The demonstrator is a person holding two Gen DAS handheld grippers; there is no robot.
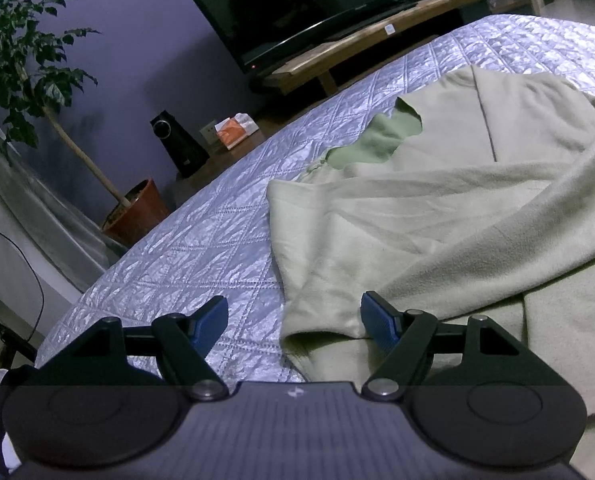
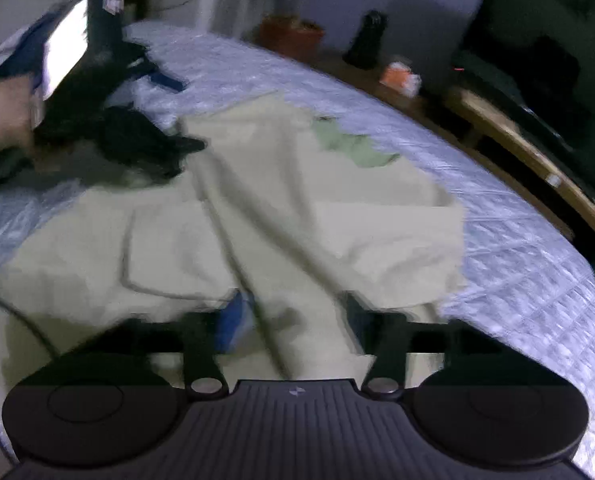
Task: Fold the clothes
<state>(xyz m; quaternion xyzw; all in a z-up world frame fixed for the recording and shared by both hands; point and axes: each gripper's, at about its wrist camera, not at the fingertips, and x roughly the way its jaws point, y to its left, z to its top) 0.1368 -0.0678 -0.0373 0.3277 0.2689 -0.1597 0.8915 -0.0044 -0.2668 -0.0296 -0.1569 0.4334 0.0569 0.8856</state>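
Pale green fleece top point(image 1: 437, 216) lies rumpled on the quilted bedspread point(image 1: 201, 248).
I hold my left gripper point(image 1: 293, 322) and right gripper point(image 2: 297, 316) spread wide, gripping nothing, above its folds.

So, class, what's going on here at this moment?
A person holding a gripper in each hand is folding a pale green fleece top spread on a quilted bedspread. The left gripper is open at the cuff of a sleeve, not clamping it. The right gripper hovers open over the cloth, holding nothing.
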